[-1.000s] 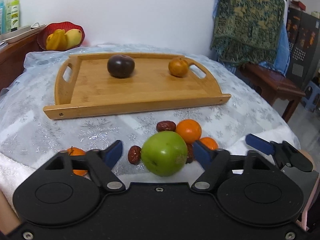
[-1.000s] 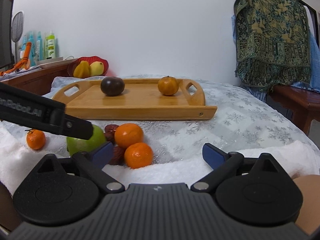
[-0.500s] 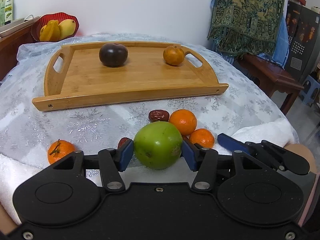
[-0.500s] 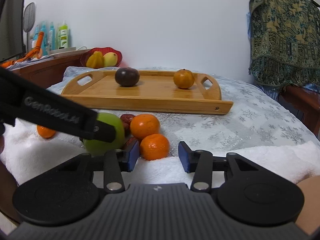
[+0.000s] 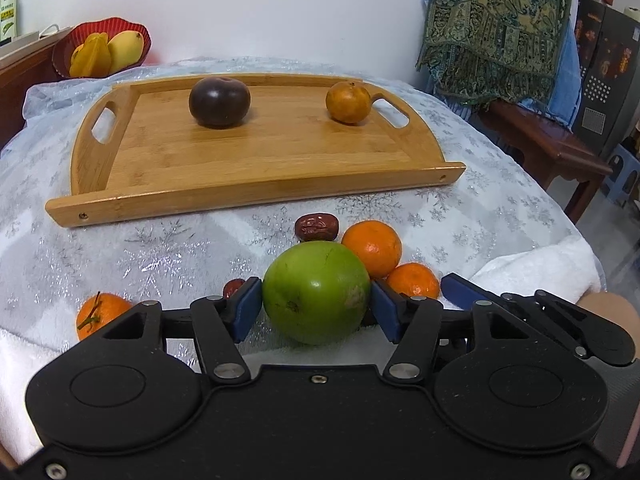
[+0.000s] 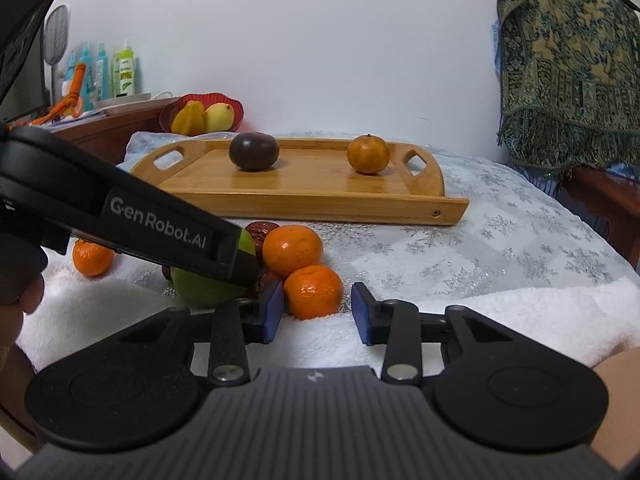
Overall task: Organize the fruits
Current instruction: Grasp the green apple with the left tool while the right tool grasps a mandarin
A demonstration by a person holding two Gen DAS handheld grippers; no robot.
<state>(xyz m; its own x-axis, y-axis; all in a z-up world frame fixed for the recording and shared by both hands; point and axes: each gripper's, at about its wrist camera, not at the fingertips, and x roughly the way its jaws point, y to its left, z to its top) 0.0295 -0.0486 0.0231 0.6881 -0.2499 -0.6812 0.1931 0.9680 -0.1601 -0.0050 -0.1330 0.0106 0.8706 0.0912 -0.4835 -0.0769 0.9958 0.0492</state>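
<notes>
The left gripper [image 5: 316, 304] is sitting around the green apple [image 5: 316, 292] with both blue pads pressing against its sides; its jaws have just been opening slightly, yet the apple is still filling the gap and the pads are clamping it. The apple is resting on the snowflake tablecloth [image 5: 460, 216] in front of the wooden tray [image 5: 256, 160], touching a cluster of two oranges and a red date [image 5: 317, 227] behind it. The right gripper [image 6: 316, 312] is hovering low just before the nearer orange [image 6: 314, 291]; its jaws have just been closing, but the pads are standing clear of the orange on both sides, so nothing is being grasped. A second orange [image 6: 292, 250] is lying just behind and touching the first. Another small orange [image 5: 100, 314] is sitting apart at the left near the white towel [image 6: 500, 312]. On the tray a dark purple fruit [image 5: 219, 101] and an orange fruit [image 5: 348, 96] are standing well apart. A red bowl [image 5: 100, 52] of yellow fruit is sitting on the sideboard behind.
</notes>
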